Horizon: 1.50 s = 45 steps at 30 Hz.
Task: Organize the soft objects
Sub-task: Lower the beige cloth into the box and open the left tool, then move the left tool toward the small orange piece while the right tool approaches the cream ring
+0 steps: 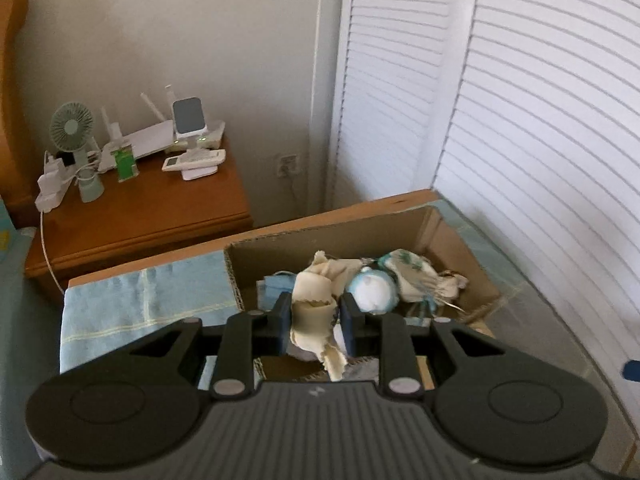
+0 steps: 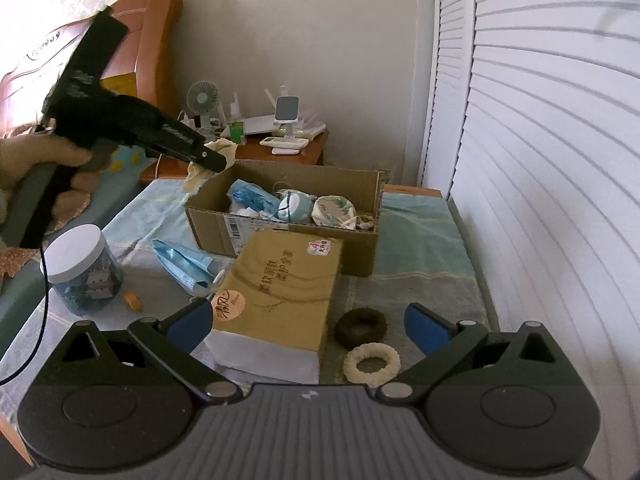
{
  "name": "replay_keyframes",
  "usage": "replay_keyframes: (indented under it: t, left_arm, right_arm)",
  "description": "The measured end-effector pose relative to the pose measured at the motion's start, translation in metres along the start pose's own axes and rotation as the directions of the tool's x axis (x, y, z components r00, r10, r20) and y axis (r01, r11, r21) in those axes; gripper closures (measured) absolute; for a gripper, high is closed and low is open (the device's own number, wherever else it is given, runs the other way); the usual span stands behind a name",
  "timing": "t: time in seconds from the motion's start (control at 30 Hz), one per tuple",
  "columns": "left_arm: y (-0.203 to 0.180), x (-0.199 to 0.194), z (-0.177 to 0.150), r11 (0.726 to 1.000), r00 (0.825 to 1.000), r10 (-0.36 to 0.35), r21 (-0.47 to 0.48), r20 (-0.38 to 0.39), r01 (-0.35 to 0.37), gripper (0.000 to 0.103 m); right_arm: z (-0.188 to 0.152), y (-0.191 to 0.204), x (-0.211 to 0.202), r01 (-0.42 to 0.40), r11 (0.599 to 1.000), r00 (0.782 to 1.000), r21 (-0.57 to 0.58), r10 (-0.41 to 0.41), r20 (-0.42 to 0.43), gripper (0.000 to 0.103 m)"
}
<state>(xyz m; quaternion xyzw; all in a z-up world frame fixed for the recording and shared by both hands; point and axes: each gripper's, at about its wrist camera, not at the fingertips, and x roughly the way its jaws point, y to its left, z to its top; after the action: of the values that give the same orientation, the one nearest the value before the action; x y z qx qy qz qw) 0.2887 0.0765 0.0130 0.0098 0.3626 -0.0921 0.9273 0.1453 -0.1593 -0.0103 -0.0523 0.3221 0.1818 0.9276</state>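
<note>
tissue pack (image 2: pixel 280 292) with chinese print too blurred to read, pink sticker (image 2: pixel 319 247) showing "4", barcode label (image 2: pixel 235 229) on cardboard box (image 2: pixel 360 256)

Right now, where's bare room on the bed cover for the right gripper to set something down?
Free: the cover right of the cardboard box, toward the louvered doors. Crowded: front left, among the tissue pack, jar, blue packets and two rings.

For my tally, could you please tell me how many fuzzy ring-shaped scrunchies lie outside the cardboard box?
2: a dark brown fuzzy ring beside the tissue pack, and a cream fuzzy ring just nearer the camera. Others may be hidden.
</note>
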Motion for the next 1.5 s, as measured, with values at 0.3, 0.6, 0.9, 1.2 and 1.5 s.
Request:
replay_keyframes:
  t: [0.3, 0.6, 0.9, 1.2, 1.5]
  left_arm:
    - [-0.007, -0.018, -0.009, 0.998, 0.997, 0.041, 0.034, 0.062, -0.044, 0.006]
    - [-0.024, -0.057, -0.036, 0.993, 0.995, 0.032, 0.107, 0.092, -0.042, 0.002]
    - [-0.040, -0.086, -0.094, 0.993, 0.995, 0.052, 0.098, 0.084, -0.060, 0.001]
    - [-0.042, -0.077, -0.153, 0.996, 0.998, 0.066, 0.051, 0.010, -0.067, 0.001]
    - [-0.029, -0.069, -0.167, 0.999, 0.999, 0.040, -0.008, -0.010, -0.040, 0.001]
  right_arm:
    - [-0.001, -0.005, -0.005, 0.003, 1.000, 1.000, 0.005, -0.003, 0.007, 0.000]
    - [-0.001, -0.004, -0.015, 0.020, 1.000, 1.000, 0.006, -0.020, 0.019, 0.000]
    - [-0.010, -0.007, -0.017, 0.033, 0.999, 0.999, 0.024, -0.033, 0.005, 0.000]
    - [-0.021, -0.008, -0.013, 0.053, 0.998, 0.998, 0.032, -0.052, -0.028, 0.000]
    - [-0.021, -0.005, -0.007, 0.054, 0.998, 0.998, 0.029, -0.053, -0.040, 0.000]
